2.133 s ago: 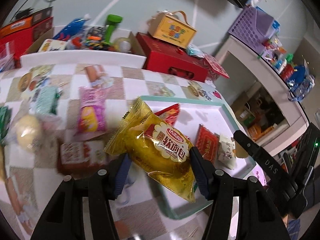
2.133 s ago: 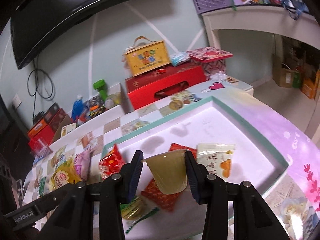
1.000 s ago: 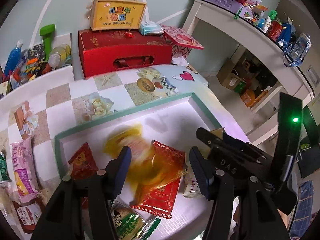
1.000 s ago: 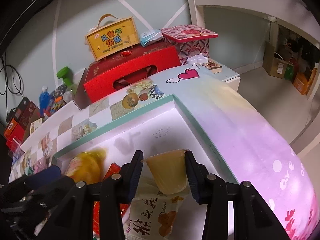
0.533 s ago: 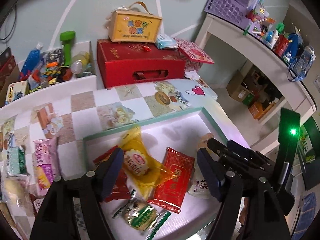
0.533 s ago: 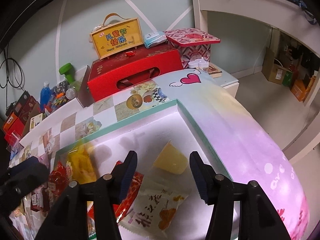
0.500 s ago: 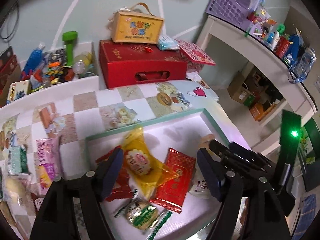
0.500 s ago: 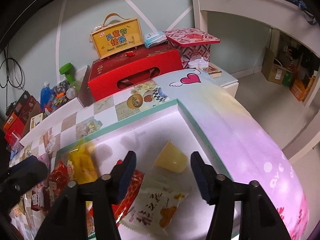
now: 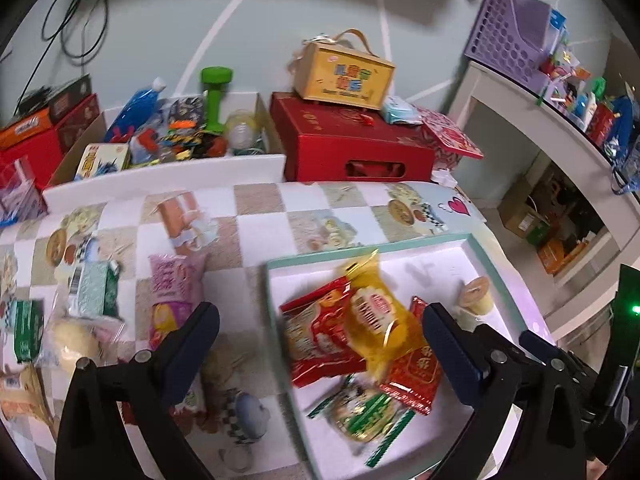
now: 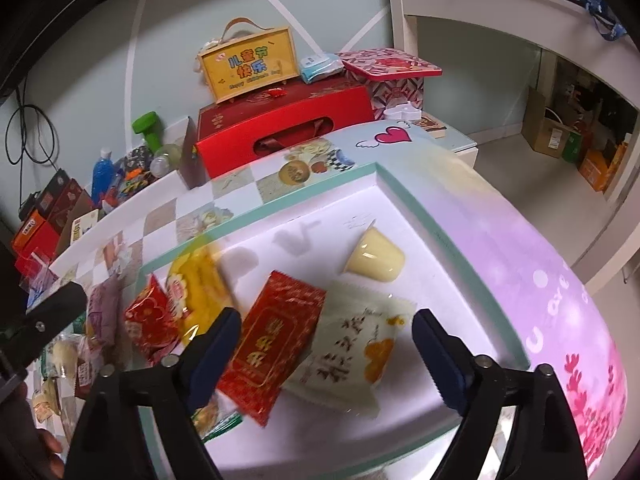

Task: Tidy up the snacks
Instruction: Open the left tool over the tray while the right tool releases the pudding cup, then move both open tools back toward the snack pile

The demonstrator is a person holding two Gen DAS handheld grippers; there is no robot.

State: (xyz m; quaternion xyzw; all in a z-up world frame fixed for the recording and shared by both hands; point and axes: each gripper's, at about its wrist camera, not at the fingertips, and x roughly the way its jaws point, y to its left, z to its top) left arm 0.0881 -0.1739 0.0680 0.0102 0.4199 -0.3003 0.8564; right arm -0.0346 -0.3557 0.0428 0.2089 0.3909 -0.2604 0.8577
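Both grippers, left gripper [image 9: 320,336] and right gripper [image 10: 326,340]: matte black angular arms, dark-blue ribbed pads [image 10: 438,354] on the fingers, silver screw heads [image 9: 143,355] at the pivots. Green LED [image 9: 635,310] lit on a black housing at far right.

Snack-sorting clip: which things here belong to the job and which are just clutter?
Job: white tray; yellow bread pack; jelly cup; red packet; pink snack bag on the tablecloth.

Clutter: green dumbbell; red gift box; yellow handled box; purple basket.
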